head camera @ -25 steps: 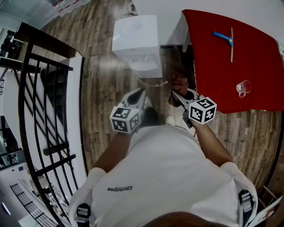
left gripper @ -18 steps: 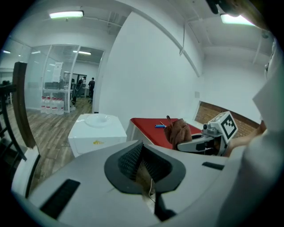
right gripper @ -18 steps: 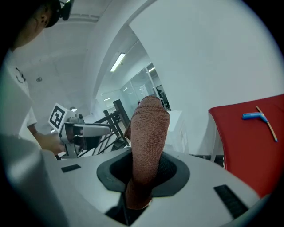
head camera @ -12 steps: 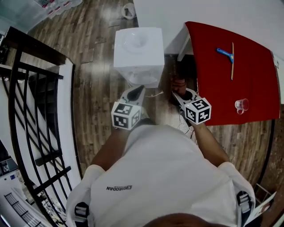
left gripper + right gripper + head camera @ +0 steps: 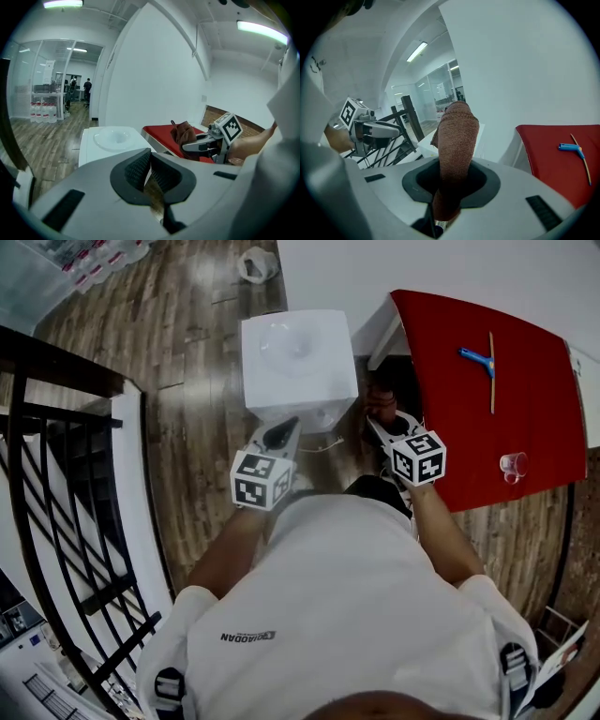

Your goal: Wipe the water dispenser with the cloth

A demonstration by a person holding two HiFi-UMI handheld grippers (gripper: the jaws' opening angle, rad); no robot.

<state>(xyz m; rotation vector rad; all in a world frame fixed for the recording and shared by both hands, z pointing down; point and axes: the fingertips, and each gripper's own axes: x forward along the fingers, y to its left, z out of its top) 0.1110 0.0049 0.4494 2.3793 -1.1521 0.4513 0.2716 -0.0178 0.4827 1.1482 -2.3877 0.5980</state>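
Wood floor point(image 5: 202, 427), black railing point(image 5: 66, 474) at 9 o'clock in the head view. Person in a white shirt point(image 5: 337, 615) fills 6 o'clock. Red table point(image 5: 469, 427) at 2 o'clock. The white water dispenser point(image 5: 298, 367) stands at 12 o'clock, dead ahead, its top bare with a round recess.

The left gripper point(image 5: 281, 434) points at 12, its tip at the dispenser's front edge; its jaws are together with nothing between them. The right gripper point(image 5: 380, 418) sits at 1 o'clock, just beside the dispenser's right front corner, its jaws clamped on the brown cloth point(image 5: 457, 136), which stands up in a bunched column. Small stuff on the table: a blue-handled tool point(image 5: 480, 356) and a clear cup point(image 5: 512, 465).

Wiping not yet begun, I judge.

Risks:
- The cloth is held as a narrow wad, so little of it would meet the surface and hard jaw tips could scrape the plastic.
- A hard sideways push on the top could rock the dispenser.
- The right gripper is close to the table edge and a wide sweep could knock it.

Against a second ago: the dispenser sits lower and nearer in the head view, and both grippers have closed on it from well apart. The grip on the cloth is unchanged.
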